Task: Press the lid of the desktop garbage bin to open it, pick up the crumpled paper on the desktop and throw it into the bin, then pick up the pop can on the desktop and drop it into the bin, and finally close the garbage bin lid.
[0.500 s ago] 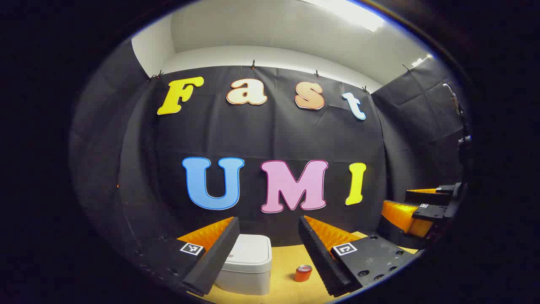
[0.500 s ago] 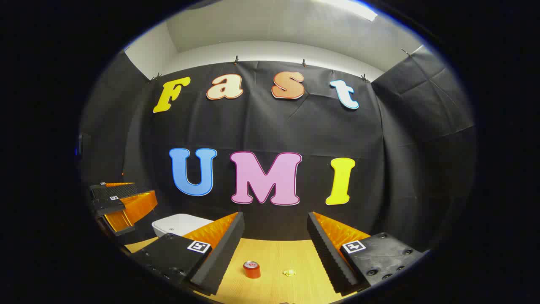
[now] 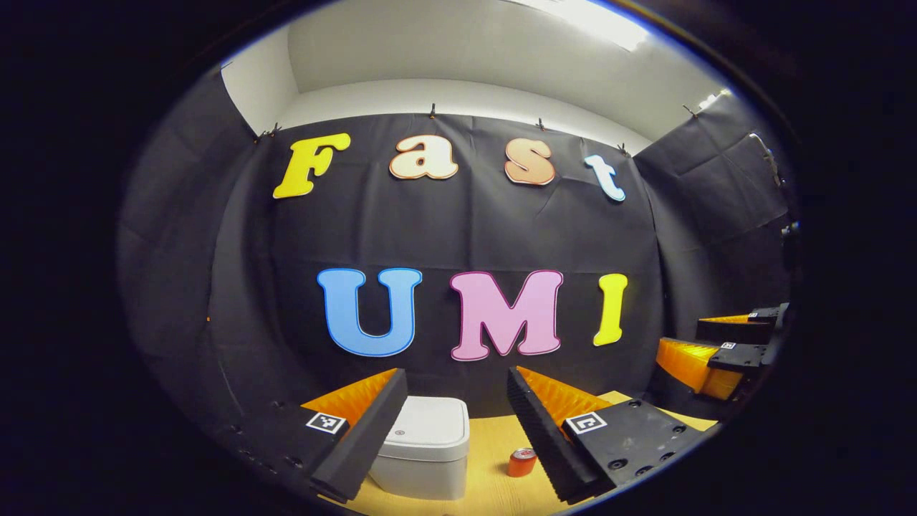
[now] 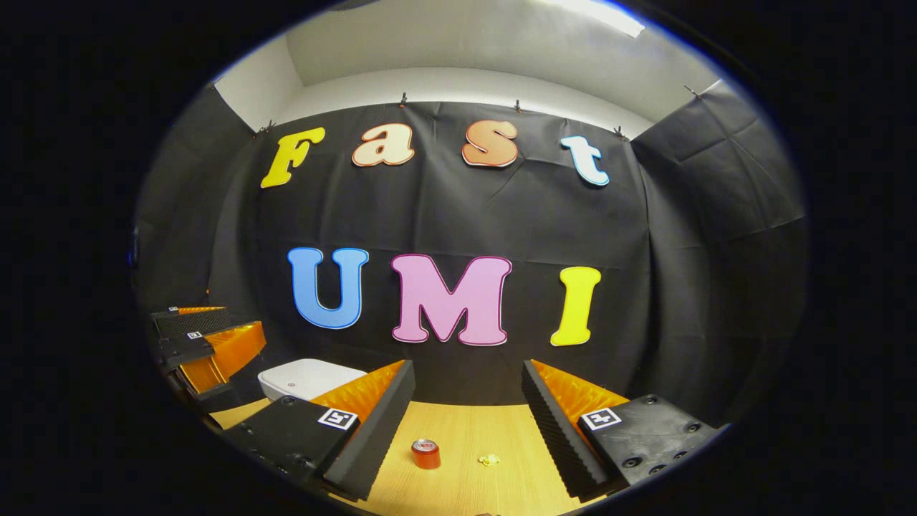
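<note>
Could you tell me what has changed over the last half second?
Very little. In the left gripper view the garbage bin and pop can have slid slightly right, so the left gripper has drifted a little. Nothing was grasped or released. Both grippers remain open and empty, the right gripper too; the bin lid stays closed, and the crumpled paper stays on the desktop.

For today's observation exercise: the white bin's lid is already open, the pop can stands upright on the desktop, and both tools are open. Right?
Not quite: in the left gripper view the bin has its lid closed. The pop can stands upright, and the left tool and right tool are open.
</note>
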`<state>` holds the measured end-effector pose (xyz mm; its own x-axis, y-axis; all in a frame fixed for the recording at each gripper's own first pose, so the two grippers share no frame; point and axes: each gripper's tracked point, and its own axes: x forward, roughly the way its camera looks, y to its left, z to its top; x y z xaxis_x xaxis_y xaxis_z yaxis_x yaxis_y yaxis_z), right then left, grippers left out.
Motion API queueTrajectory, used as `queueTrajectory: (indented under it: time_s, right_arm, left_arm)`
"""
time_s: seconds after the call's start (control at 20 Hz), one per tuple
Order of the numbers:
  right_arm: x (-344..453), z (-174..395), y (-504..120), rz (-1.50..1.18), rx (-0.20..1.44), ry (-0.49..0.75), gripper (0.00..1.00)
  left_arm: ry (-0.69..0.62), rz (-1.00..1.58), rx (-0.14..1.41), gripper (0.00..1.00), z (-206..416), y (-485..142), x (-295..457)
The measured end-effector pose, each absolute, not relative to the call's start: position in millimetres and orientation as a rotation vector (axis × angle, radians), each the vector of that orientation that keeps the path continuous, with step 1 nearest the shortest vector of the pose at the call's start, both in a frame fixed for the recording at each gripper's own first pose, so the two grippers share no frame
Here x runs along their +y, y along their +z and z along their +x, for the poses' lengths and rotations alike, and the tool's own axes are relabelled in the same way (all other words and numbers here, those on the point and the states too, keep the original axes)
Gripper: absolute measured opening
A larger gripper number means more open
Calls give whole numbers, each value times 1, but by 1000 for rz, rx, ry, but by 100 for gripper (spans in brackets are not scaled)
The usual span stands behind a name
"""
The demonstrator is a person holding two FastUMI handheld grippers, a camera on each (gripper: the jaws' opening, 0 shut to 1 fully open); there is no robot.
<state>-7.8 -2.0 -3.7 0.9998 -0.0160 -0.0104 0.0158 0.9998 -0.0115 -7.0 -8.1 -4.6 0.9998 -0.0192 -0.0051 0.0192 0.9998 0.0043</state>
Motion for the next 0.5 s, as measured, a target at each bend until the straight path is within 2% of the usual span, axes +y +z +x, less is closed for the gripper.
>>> queueTrajectory:
  time_s: [0.5]
  right_arm:
    - [-5,-6,-11,-17,30,-29,97]
  left_arm:
    - [-59,-1,22,95,3,-10,-12]
